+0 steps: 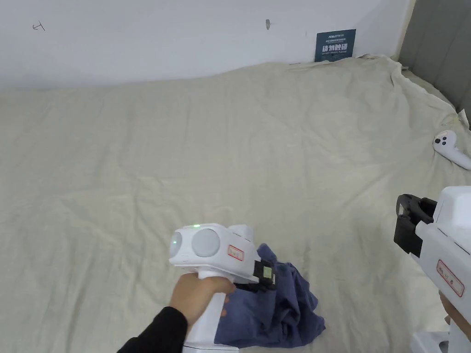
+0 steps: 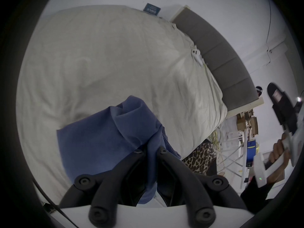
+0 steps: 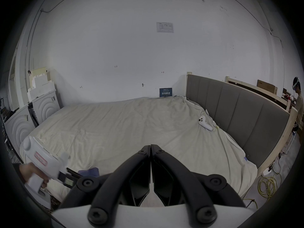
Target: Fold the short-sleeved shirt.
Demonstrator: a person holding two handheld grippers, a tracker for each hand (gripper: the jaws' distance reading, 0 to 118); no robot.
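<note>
A crumpled blue shirt lies bunched near the front edge of the bed. My left gripper is shut on a fold of it; in the left gripper view the blue cloth runs up between the two black jaws of my left gripper. My right gripper hangs above the bed's right side, well apart from the shirt. In the right gripper view my right gripper has its jaws pressed together with nothing between them, and a corner of the shirt shows at lower left.
The bed is covered by a wrinkled cream sheet. A white hand controller lies near its right edge, by the grey headboard. A blue sign leans on the white wall. Another person stands beyond the headboard.
</note>
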